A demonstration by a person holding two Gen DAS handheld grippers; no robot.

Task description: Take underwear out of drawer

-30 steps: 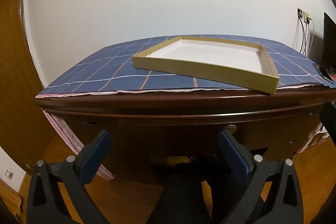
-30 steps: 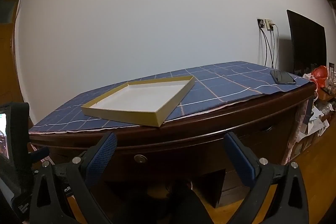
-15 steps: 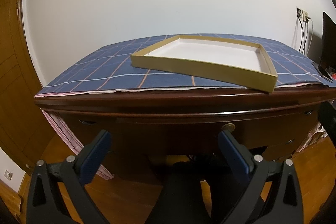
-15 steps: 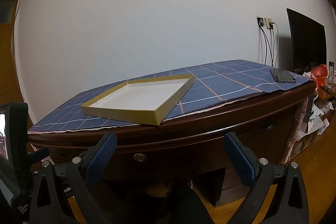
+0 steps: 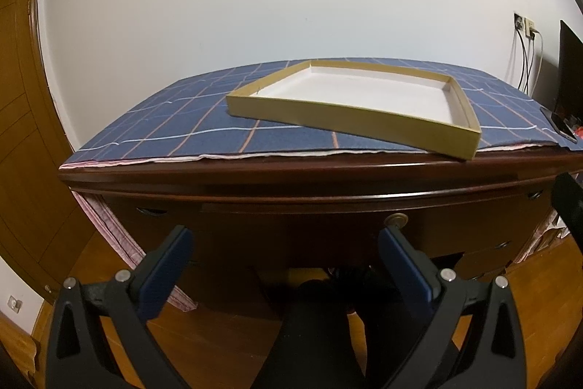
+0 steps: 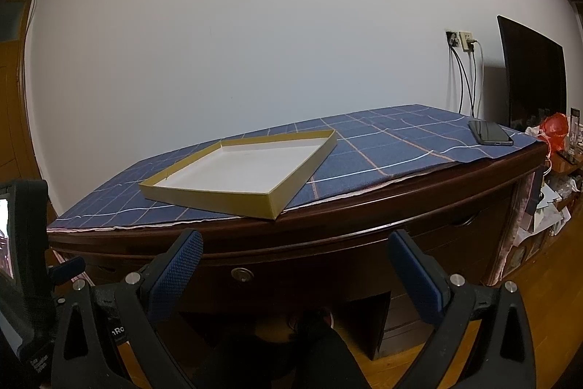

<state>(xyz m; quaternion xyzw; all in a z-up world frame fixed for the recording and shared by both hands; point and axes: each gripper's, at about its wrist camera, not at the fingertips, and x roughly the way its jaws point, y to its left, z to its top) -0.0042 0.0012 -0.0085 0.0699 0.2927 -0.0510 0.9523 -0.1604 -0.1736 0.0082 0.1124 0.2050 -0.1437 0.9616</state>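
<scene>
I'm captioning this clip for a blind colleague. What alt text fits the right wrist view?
An open right claw hangs in front of a dark wooden desk whose drawer, with a round knob, is shut. On the desk's blue checked cloth lie an empty shallow box and a phone.

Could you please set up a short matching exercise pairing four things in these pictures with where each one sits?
Things:
1. shallow tan cardboard tray
2. black phone
3. round brass drawer knob
4. dark flat screen

Places:
A. on the front of the dark wooden desk, below its top
B. upright beyond the desk's right end
C. near the right end of the blue checked cloth
D. on the cloth, close to the front edge

Pairs: 1-D, 2-C, 3-A, 4-B
</scene>
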